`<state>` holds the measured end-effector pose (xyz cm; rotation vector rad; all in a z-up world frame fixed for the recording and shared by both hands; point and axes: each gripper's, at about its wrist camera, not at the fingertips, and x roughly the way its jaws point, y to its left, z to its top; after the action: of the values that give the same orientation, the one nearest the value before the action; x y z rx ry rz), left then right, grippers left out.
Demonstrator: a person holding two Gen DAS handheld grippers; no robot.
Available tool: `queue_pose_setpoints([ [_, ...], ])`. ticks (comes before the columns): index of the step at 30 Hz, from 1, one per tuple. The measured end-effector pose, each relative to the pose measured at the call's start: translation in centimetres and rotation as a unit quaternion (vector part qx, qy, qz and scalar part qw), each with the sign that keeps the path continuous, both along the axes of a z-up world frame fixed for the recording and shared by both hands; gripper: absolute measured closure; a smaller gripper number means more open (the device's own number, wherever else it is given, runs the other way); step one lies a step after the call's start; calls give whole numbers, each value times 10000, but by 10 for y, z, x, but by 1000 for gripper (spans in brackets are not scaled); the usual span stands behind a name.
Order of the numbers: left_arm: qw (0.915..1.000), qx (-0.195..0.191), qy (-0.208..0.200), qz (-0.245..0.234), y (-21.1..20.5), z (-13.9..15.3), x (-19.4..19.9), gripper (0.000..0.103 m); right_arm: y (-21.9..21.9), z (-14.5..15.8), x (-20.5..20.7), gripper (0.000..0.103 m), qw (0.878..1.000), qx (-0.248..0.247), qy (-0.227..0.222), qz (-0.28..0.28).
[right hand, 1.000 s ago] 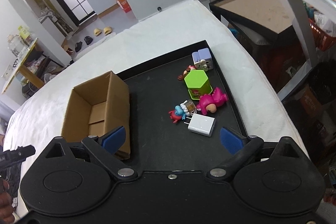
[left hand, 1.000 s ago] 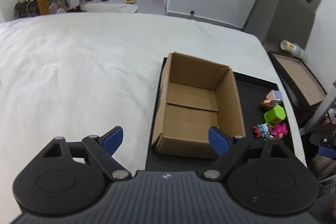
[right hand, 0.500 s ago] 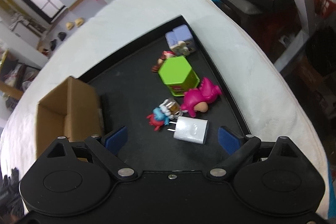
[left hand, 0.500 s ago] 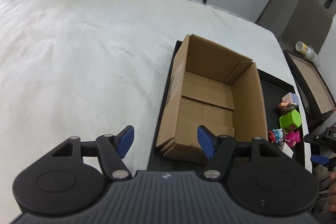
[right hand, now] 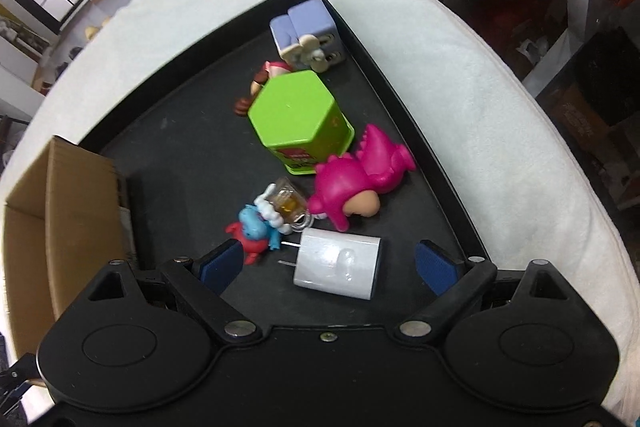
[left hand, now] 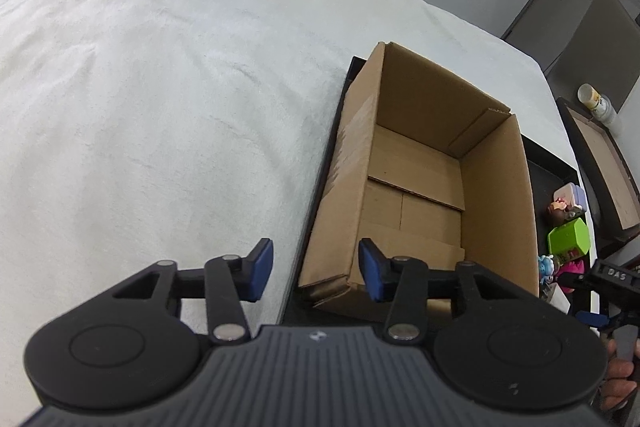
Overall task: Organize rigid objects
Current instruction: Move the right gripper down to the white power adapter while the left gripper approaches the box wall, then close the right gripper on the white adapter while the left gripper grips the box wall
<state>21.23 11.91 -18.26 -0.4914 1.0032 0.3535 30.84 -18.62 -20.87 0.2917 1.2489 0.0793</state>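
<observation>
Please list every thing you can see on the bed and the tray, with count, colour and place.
Open cardboard box: one, brown, on the tray's left end, nothing visible inside.
Shallow black tray: one, on the white bed cover.
White plug charger: one, nearest the right gripper.
Pink dinosaur figure: one, lying beyond the charger.
Green hexagonal tin: one, mid-tray.
Blue and red small figure: one, left of the charger.
Lilac cube charger: one, far corner.
Left gripper: open, at the box's near corner.
Right gripper: open, around the white charger.

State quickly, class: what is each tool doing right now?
Left tool: open, holding nothing, at the cardboard box corner.
Right tool: open, holding nothing, around the white charger.
</observation>
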Motion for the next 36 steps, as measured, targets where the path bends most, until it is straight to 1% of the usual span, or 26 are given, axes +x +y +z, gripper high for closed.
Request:
queue_pose_setpoints([
  [4,10000,-18,16,-3,0,-4,3,59,9,-5,2,10,9998,-169,32,87],
  [8,10000,-52,36,-54,-2,-8,5,62,18,-8,2,11,9989,-422,-63,209],
  [9,10000,-42,38,-71,-2,-8,6,63,23,-10,3,13,9985,-486,-44,230],
  [10,9999,-25,43,-97,-2,-9,6,64,25,-11,3,17,9983,-523,-22,256],
  [12,9999,-3,64,-153,-3,-9,8,69,27,-15,2,22,9977,-598,11,309],
  [13,9998,30,79,-190,-4,-9,9,70,27,-18,1,26,9973,-655,42,323],
  [15,9994,185,80,-273,-8,-8,11,71,30,-19,-1,33,9958,-830,-70,377],
  [16,9992,235,81,-297,-10,-8,12,73,31,-18,-2,37,9950,-903,-124,416],
  [18,9992,216,78,-327,-12,-8,13,81,28,-17,-3,38,9956,-836,-120,409],
  [19,9992,207,80,-324,-12,-8,12,82,28,-17,-4,38,9962,-767,-117,406],
  [21,9991,264,59,-311,-13,-8,12,88,26,-13,-7,38,9963,-706,-156,460],
  [22,9993,247,40,-280,-12,-8,11,89,26,-11,-9,38,9962,-687,-203,489],
  [29,9994,164,50,-302,-9,-7,6,89,22,7,-19,38,9956,-541,-463,603],
  [36,9995,26,119,-304,-6,-6,4,89,23,27,-31,38,9955,-292,-589,683],
])
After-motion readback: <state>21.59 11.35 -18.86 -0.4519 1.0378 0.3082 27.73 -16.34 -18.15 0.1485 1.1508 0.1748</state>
